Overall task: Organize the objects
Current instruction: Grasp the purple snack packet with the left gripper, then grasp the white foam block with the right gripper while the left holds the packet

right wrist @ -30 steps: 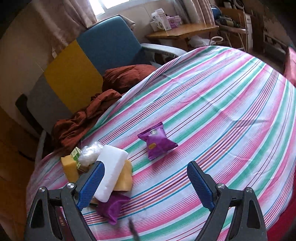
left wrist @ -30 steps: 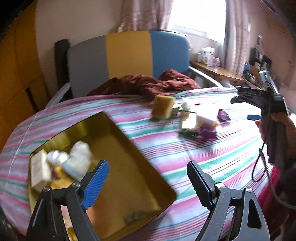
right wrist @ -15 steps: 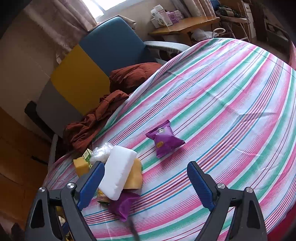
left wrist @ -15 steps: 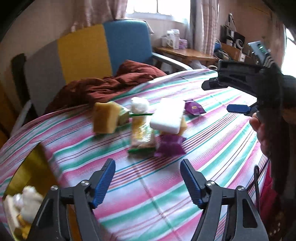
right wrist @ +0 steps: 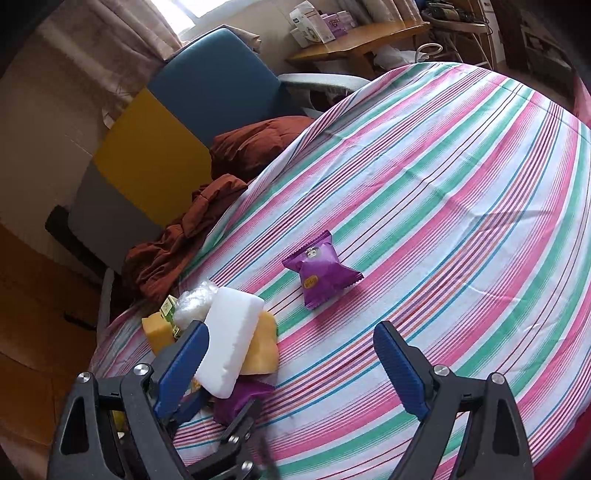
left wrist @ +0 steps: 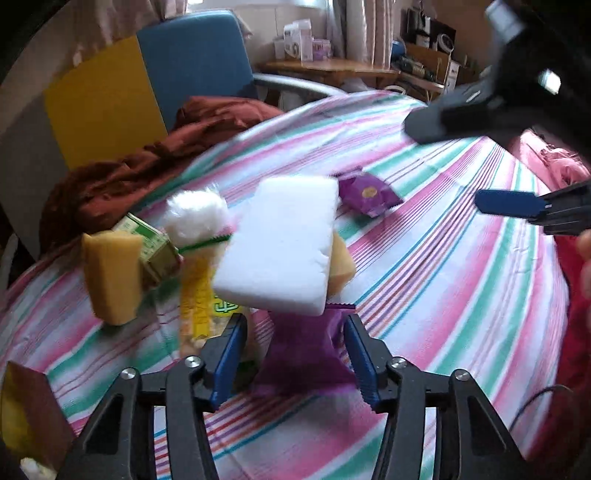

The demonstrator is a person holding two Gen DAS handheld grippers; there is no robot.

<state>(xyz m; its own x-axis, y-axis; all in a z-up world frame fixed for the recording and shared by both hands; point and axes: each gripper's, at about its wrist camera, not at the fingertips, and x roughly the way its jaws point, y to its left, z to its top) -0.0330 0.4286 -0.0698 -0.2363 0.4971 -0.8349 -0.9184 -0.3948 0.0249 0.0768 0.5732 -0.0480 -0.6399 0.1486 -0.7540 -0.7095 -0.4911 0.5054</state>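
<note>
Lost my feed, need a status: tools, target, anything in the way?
Left tool closing around purple packet, not yet gripping. Right tool open, empty. White sponge overlaps packet's far end; may shift on the lift.

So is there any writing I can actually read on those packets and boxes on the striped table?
None reads clearly.
Purple snack packet: a small yellow oval logo, print too small.
Yellow-green packet under the white sponge: green characters, blurred.
Green carton: markings blurred.
Boxes on the far shelf: too small.
</note>
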